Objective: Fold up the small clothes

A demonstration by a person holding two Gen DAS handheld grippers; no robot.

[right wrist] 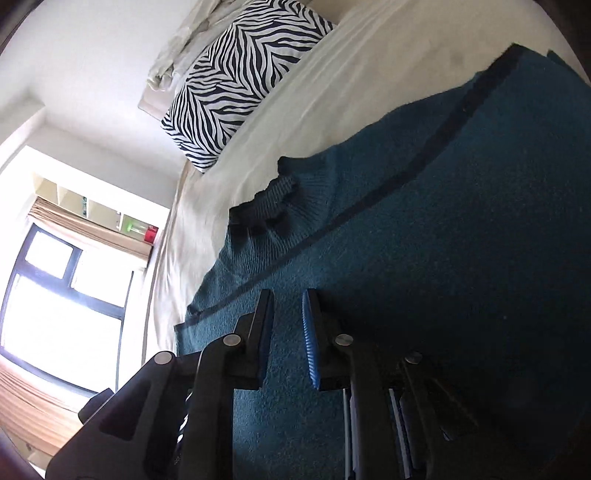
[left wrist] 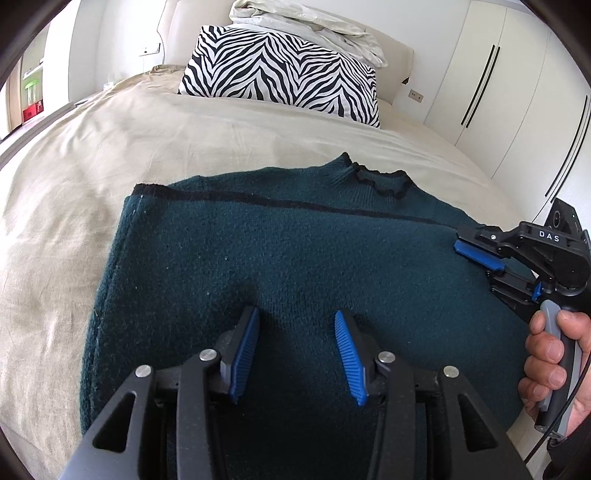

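Note:
A dark teal knit sweater with black trim lies partly folded on the bed, collar toward the pillow. My left gripper hovers open over its near middle, holding nothing. My right gripper rests at the sweater's right edge, seen from the side; its own view shows the jaws a little apart over the sweater, nothing clearly between them. A hand holds its handle.
The beige bed sheet spreads to the left and beyond the sweater. A zebra-print pillow and crumpled bedding lie at the headboard. White wardrobe doors stand to the right. A window is at the far side.

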